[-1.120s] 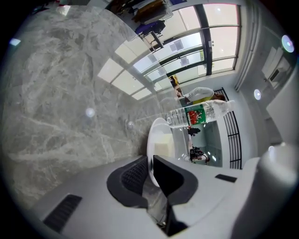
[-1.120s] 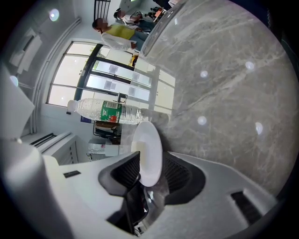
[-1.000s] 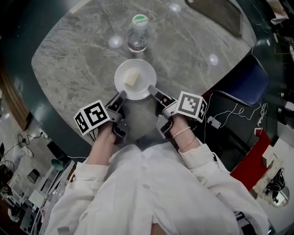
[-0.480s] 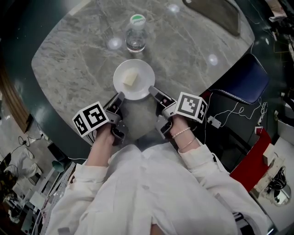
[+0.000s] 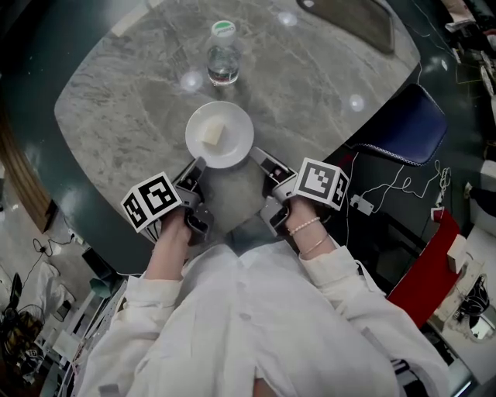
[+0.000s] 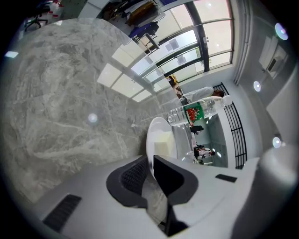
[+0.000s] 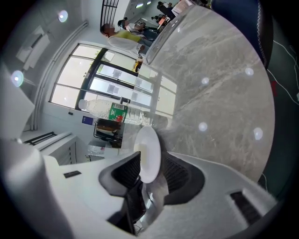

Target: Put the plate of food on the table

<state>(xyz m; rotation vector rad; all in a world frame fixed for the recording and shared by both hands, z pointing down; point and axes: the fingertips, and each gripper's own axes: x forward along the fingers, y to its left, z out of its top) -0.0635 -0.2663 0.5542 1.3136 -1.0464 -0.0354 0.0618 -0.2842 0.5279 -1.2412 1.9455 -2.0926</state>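
A white plate (image 5: 219,134) with a pale block of food (image 5: 211,135) on it is over the near part of the grey marble table (image 5: 124,93). My left gripper (image 5: 198,165) is shut on the plate's near-left rim. My right gripper (image 5: 256,155) is shut on its near-right rim. In the left gripper view the plate (image 6: 156,137) stands edge-on between the jaws with the food (image 6: 163,143) showing. The right gripper view shows the plate (image 7: 148,154) pinched between the dark pads. Whether the plate touches the table I cannot tell.
A clear water bottle (image 5: 223,56) with a green cap stands on the table just beyond the plate. A dark blue chair (image 5: 409,128) is at the table's right edge, with cables on the floor near it. A dark tray (image 5: 364,22) lies at the far right.
The plate and both grippers have moved a little to the left and farther over the table, and the bottle sits higher in the view.
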